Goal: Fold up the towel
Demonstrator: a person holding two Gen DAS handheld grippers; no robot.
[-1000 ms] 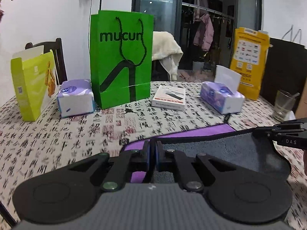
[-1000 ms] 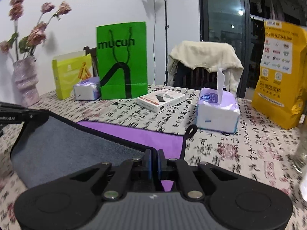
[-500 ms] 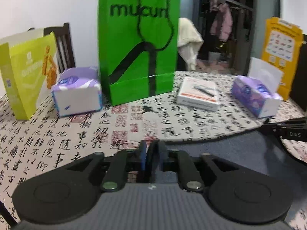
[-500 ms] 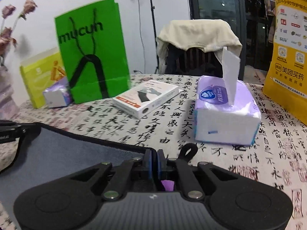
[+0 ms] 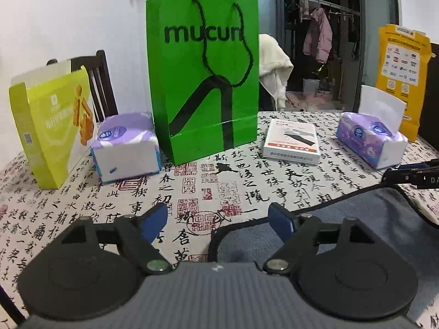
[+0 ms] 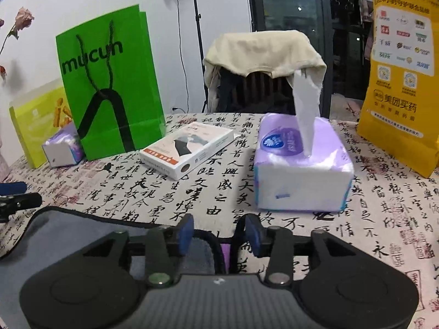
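Note:
The towel is grey on top with a black hem and lies folded flat on the table; a sliver of its purple side shows at the right corner. My left gripper is open and empty, its jaws wide apart over the towel's left corner. My right gripper is open and empty, its jaws astride the towel's right corner. The right gripper's tip shows at the right edge of the left wrist view; the left gripper's tip shows at the left edge of the right wrist view.
On the calligraphy tablecloth stand a green paper bag, a lime box, two tissue packs, a white flat box and a yellow bag. A chair with cream cloth is behind.
Both grippers carried the towel's near edge forward over its purple side and down to the table. Both then opened and let go of the towel.

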